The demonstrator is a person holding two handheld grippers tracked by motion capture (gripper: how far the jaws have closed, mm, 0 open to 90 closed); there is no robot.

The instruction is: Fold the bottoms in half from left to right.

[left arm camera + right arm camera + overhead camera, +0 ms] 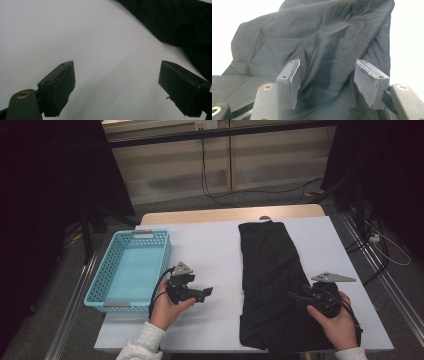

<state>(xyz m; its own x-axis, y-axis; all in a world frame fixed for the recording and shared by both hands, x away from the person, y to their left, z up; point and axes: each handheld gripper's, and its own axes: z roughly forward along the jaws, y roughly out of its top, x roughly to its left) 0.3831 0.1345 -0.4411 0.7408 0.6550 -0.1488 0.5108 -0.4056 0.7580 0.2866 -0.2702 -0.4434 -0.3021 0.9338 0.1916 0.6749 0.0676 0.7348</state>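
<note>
Basket (131,270) left in high view, L gripper (117,90) jaws spread over table (75,37), R gripper (327,82) jaws spread over black cloth (324,37).

One long black folded cloth (270,280); one light-blue perforated plastic basket (131,270); two black two-jaw grippers, left (206,292) and right (295,296).

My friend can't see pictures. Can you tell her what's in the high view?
A person holds two open grippers over a white table: the left gripper above bare tabletop, the right gripper over a long black cloth. A light blue basket sits at the table's left edge.
</note>
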